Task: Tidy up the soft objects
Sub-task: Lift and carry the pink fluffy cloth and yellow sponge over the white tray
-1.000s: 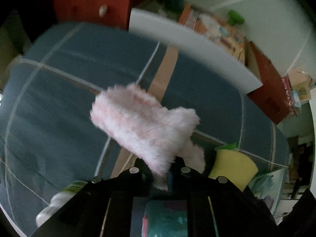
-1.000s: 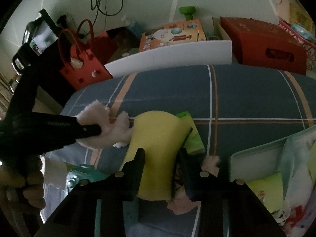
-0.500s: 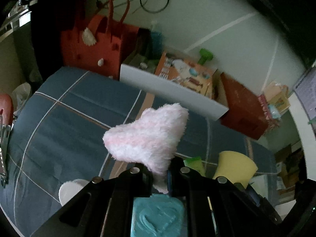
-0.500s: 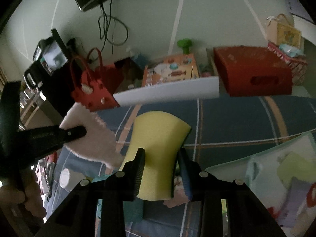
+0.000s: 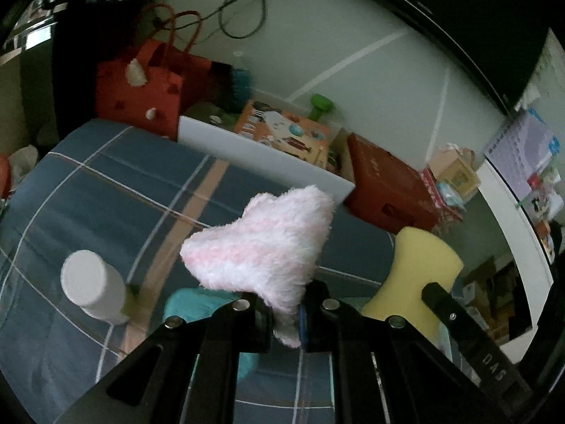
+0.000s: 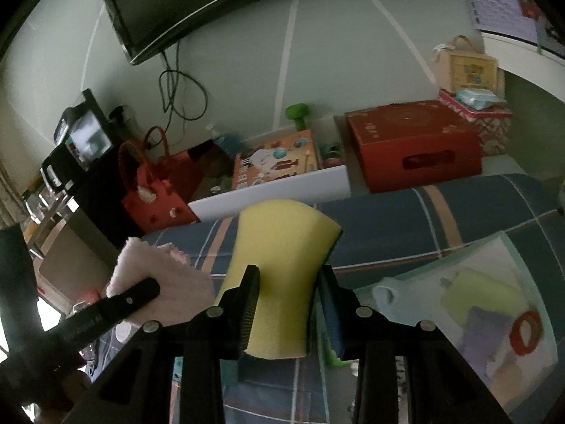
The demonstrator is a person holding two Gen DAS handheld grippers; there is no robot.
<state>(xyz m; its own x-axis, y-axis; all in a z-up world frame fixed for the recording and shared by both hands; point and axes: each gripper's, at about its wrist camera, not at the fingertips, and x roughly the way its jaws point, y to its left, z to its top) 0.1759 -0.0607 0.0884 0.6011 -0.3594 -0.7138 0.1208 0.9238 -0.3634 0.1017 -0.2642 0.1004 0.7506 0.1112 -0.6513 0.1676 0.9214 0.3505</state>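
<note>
Sitting at the near right edge of the bed (image 6: pixel 406 233), a pale green bin (image 6: pixel 501 247) holds a jumble of soft things: a yellow-green roll, something lilac and a red ring show through the blur, and little more can be told. Beyond the far edge of the bed, a white board (image 5: pixel 261 155) stands along the mattress, with a red box (image 6: pixel 413 148), a picture-printed carton (image 6: pixel 275 162) and a red handbag (image 5: pixel 141 88) crowding the strip of floor against the wall. The left gripper (image 5: pixel 284 312) has its jaws pressed nearly together on the bottom tip of a fluffy pink heart (image 5: pixel 261 247), which hangs lifted above the blue checked cover. The right gripper (image 6: pixel 287 304) pinches a yellow sponge (image 6: pixel 279 268) at its waist, squeezing it inward, also raised clear of the bed and just left of the bin. On the cover beneath the left gripper lie a teal cushion (image 5: pixel 197 304) and, toward the left edge, a white-capped bottle (image 5: pixel 91 282). The middle and far stretch of the cover is bare, giving free room between the board and the bin.
</note>
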